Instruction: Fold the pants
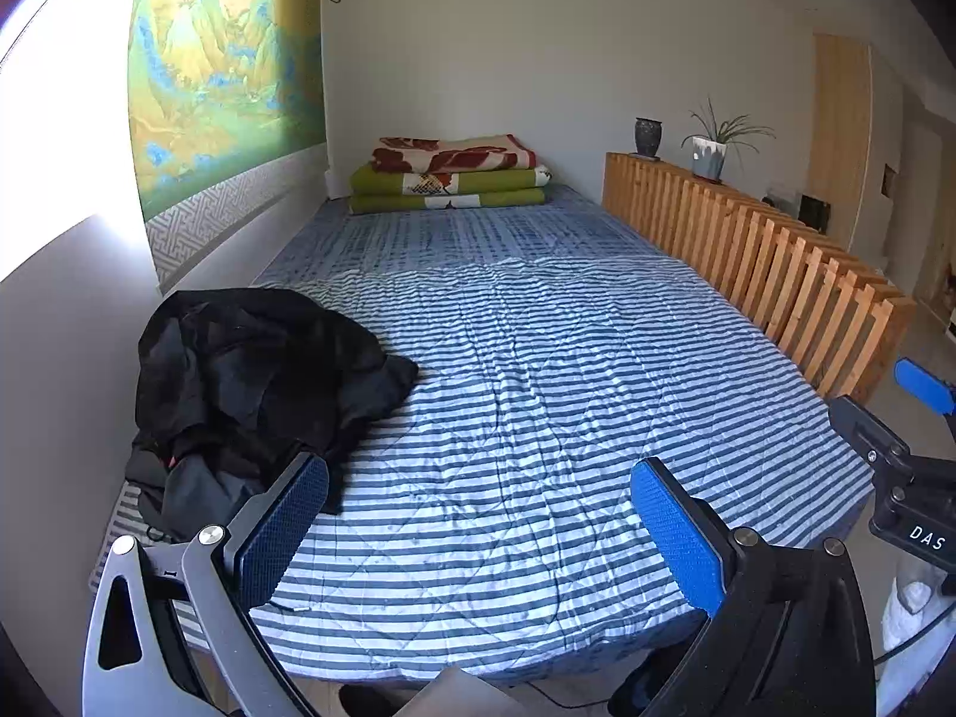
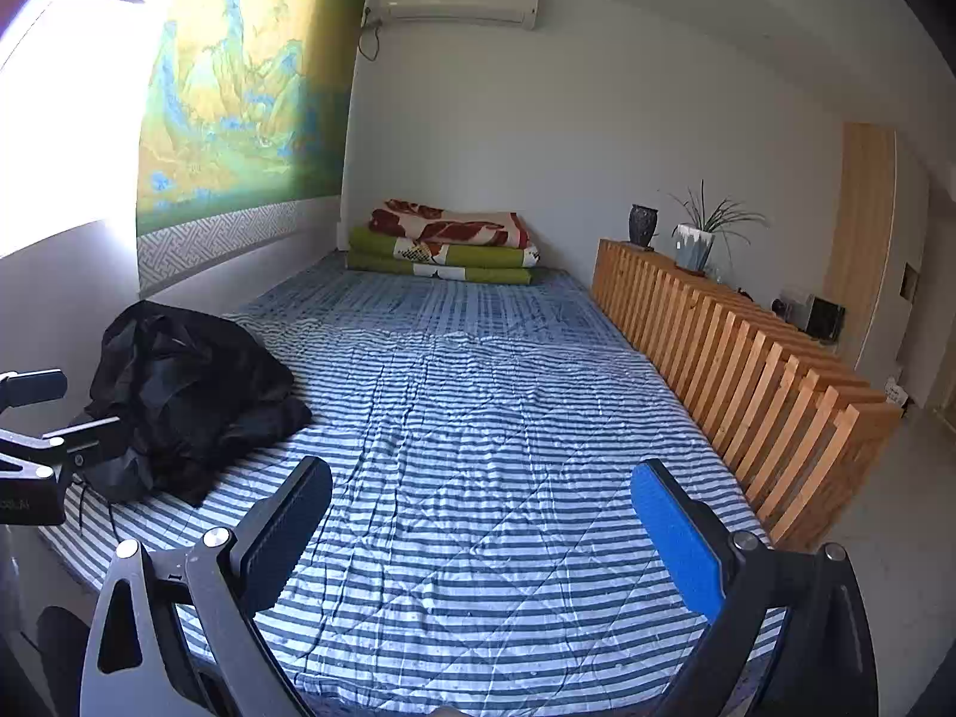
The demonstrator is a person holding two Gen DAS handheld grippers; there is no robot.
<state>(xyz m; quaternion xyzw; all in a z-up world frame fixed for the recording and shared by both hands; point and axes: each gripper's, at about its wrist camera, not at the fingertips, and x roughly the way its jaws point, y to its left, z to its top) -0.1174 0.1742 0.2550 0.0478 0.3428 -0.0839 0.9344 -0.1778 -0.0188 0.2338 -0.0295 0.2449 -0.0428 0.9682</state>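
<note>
- Two grippers are hovering over the near edge of the bed (image 2: 478,538): left gripper (image 1: 478,529) and right gripper (image 2: 481,529) are both spread wide, carrying nothing.
- Pants (image 1: 251,382) are lying in a crumpled black heap at the near-left corner of the bed, against the wall, just beyond the left gripper's left pad (image 1: 284,532); nothing is touching them yet.
- Risk: black cloth is showing almost no contrast, so a pinch is likely landing on a random fold instead of waistband or cuff, and the heap is coming up as a knot.
- Risk: the heap may be holding more than one garment; grabbing two layers together is a real possibility.
- Risk: the heap is sitting at the bed edge, so a sideways drag could be sliding it off onto the floor.
- Risk: the striped quilt (image 1: 538,394) is lying loose and wrinkled; a low pinch could be catching it along with the cloth.
- Hard to read: waistband, legs and a small reddish spot low in the heap are not resolving; its near-left side is partly hiding behind the left gripper.
- Window glare at left is washing out that wall.
- Folded blankets (image 1: 451,173) are sitting at the far end, well apart.
</note>
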